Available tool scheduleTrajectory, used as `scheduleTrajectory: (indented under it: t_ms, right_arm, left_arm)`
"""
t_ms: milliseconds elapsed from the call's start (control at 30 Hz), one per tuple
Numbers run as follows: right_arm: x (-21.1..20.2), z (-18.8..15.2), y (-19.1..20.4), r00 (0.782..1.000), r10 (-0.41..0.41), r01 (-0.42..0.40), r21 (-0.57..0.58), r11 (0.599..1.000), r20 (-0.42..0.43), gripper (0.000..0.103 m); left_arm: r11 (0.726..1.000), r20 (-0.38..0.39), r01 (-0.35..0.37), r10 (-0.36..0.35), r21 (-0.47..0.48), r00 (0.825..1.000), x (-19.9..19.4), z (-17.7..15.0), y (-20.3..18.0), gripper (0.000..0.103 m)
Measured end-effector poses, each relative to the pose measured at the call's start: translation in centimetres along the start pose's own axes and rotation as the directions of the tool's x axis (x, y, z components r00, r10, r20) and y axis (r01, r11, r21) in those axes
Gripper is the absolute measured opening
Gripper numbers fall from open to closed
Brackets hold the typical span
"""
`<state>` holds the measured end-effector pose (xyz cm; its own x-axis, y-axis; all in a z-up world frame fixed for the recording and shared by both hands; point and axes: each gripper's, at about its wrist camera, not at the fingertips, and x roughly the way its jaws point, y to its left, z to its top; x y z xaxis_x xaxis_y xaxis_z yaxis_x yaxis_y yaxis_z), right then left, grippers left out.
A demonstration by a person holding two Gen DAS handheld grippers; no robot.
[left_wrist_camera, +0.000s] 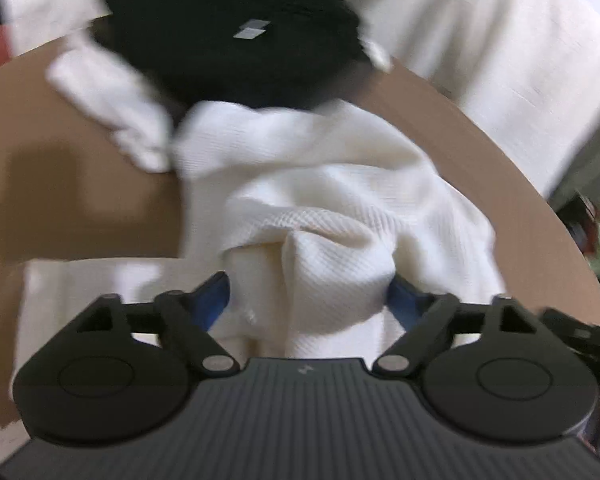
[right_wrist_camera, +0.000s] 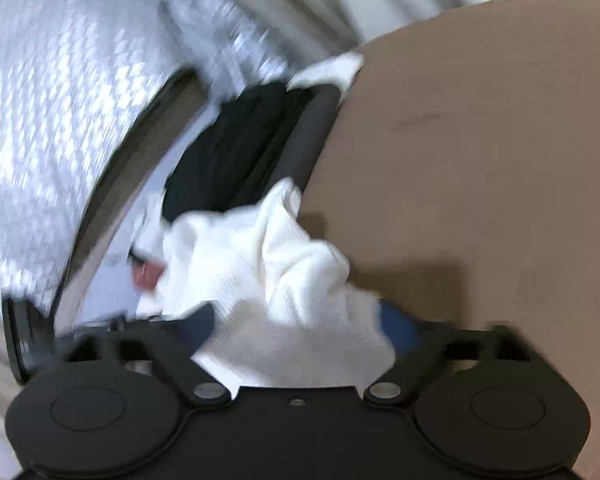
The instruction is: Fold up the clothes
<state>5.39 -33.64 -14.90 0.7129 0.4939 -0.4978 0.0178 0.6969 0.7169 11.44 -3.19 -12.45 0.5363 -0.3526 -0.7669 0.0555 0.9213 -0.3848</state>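
I see a white waffle-knit garment [left_wrist_camera: 324, 200] bunched on the brown desk [left_wrist_camera: 80, 168], a black garment [left_wrist_camera: 236, 28] just beyond it. My left hand-held gripper [left_wrist_camera: 308, 292] is clenched on a fold of the white cloth; my right hand-held gripper [right_wrist_camera: 296, 320] likewise grips a bunched fold. I judge the fabric light, soft and floppy, best held at hems or corners.

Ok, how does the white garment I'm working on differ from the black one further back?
The white waffle-knit garment is pale and visibly textured; the black garment is dark, with a small grey label. The white one lies bunched and crumpled between the fingers of the left tool and right tool; the black one lies untouched near the table's far edge. Both rest on the brown table.
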Motion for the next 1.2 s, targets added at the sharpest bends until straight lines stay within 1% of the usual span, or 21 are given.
scheduleTrajectory:
  t_ms: [67, 133, 167, 200, 233, 267, 300, 367, 400, 433, 467, 500, 533, 633, 733, 867, 900, 933, 1000, 1067, 1200]
  right_arm:
    - [0.2, 0.2, -0.7, 1.000, 0.002, -0.003, 0.047, 0.999, 0.020, 0.097]
    - [1.5, 0.1, -1.2, 1.000, 0.012, -0.012, 0.084, 0.996, -0.005, 0.098]
    - [2.3, -0.4, -1.4, 1.000, 0.013, -0.010, 0.089, 0.996, -0.026, 0.098]
    - [3.1, -1.0, -1.6, 0.999, 0.013, -0.008, 0.095, 0.995, -0.048, 0.098]
    - [3.9, -1.5, -1.8, 0.997, 0.015, -0.008, 0.101, 0.995, -0.070, 0.098]
    - [5.0, -2.1, -2.0, 0.996, 0.025, -0.015, 0.117, 0.993, -0.091, 0.099]
    - [6.1, -2.7, -2.2, 0.993, 0.039, -0.024, 0.138, 0.990, -0.109, 0.101]
    - [8.3, -4.1, -3.3, 0.989, 0.095, -0.066, 0.245, 0.967, -0.110, 0.103]
    - [8.4, -4.7, -3.5, 0.990, 0.114, -0.089, 0.268, 0.959, -0.079, 0.102]
    - [8.7, -4.9, -3.2, 0.990, 0.129, -0.109, 0.269, 0.957, -0.056, 0.096]
    - [9.0, -4.8, -2.6, 0.988, 0.144, -0.125, 0.250, 0.960, -0.056, 0.088]
    - [9.0, -4.8, -2.0, 0.987, 0.151, -0.134, 0.227, 0.965, -0.058, 0.073]
    - [9.0, -4.7, -1.3, 0.986, 0.158, -0.143, 0.204, 0.968, -0.060, 0.065]
    - [8.3, -4.4, 0.3, 0.985, 0.163, -0.154, 0.132, 0.979, -0.057, 0.053]
    - [7.1, -3.6, 1.8, 0.982, 0.185, -0.181, 0.089, 0.980, -0.038, 0.051]
    - [3.5, -1.9, 3.0, 0.973, 0.229, -0.229, 0.024, 0.973, 0.007, 0.050]
    - [2.3, -1.5, 3.5, 0.973, 0.232, -0.232, 0.000, 0.973, 0.021, 0.050]
    - [1.2, -1.0, 4.0, 0.972, 0.232, -0.232, -0.026, 0.972, 0.034, 0.050]
    - [-1.5, 0.2, 5.0, 0.978, 0.202, -0.196, -0.113, 0.974, 0.046, 0.050]
    - [-4.4, 1.4, 5.7, 0.984, 0.168, -0.153, -0.202, 0.967, 0.062, 0.050]
    - [-9.6, 4.6, 4.4, 0.982, 0.161, -0.127, -0.288, 0.949, 0.098, 0.052]
  left_arm:
    - [0.991, -0.038, 0.030, -0.035, -0.129, 0.999, 0.1, -0.2, 1.9, 0.091]
    - [0.948, -0.089, 0.121, -0.153, -0.295, 0.984, 1.2, 0.0, 4.9, 0.094]
    - [0.913, -0.106, 0.166, -0.220, -0.372, 0.970, 2.2, -0.4, 5.8, 0.097]
    - [0.862, -0.120, 0.207, -0.292, -0.463, 0.949, 3.6, -1.6, 6.8, 0.102]
    - [0.802, -0.127, 0.239, -0.362, -0.547, 0.924, 5.1, -2.9, 7.7, 0.102]
    - [0.755, -0.141, 0.245, -0.406, -0.608, 0.903, 6.9, -4.2, 8.4, 0.102]
    - [0.730, -0.152, 0.241, -0.427, -0.639, 0.891, 7.7, -4.5, 8.8, 0.102]
    - [0.741, -0.150, 0.249, -0.426, -0.623, 0.892, 7.7, -4.0, 8.6, 0.100]
    - [0.757, -0.145, 0.262, -0.424, -0.599, 0.894, 7.4, -3.9, 8.2, 0.092]
    - [0.770, -0.134, 0.273, -0.419, -0.576, 0.898, 7.1, -3.8, 7.7, 0.085]
    - [0.783, -0.121, 0.285, -0.414, -0.553, 0.902, 6.7, -3.7, 7.3, 0.071]
    - [0.792, -0.101, 0.300, -0.410, -0.531, 0.906, 6.2, -3.5, 7.0, 0.061]
    - [0.802, -0.080, 0.315, -0.408, -0.508, 0.910, 5.7, -3.3, 6.7, 0.058]
    - [0.820, -0.014, 0.379, -0.426, -0.429, 0.905, 4.0, -2.7, 5.7, 0.051]
    - [0.809, 0.042, 0.467, -0.485, -0.356, 0.873, 2.8, -2.1, 5.1, 0.051]
    - [0.722, 0.090, 0.632, -0.636, -0.283, 0.767, 2.2, -1.4, 4.8, 0.051]
    - [0.707, 0.093, 0.653, -0.656, -0.271, 0.749, 1.9, -1.4, 4.1, 0.051]
    - [0.694, 0.095, 0.672, -0.674, -0.259, 0.733, 1.6, -1.4, 3.4, 0.051]
    - [0.690, 0.088, 0.690, -0.691, -0.218, 0.718, 0.9, -1.2, 1.0, 0.051]
    - [0.693, 0.075, 0.700, -0.699, -0.173, 0.711, -0.4, -1.4, -1.7, 0.051]
    - [0.754, 0.008, 0.653, -0.654, -0.066, 0.756, 0.9, -0.9, -9.2, 0.051]
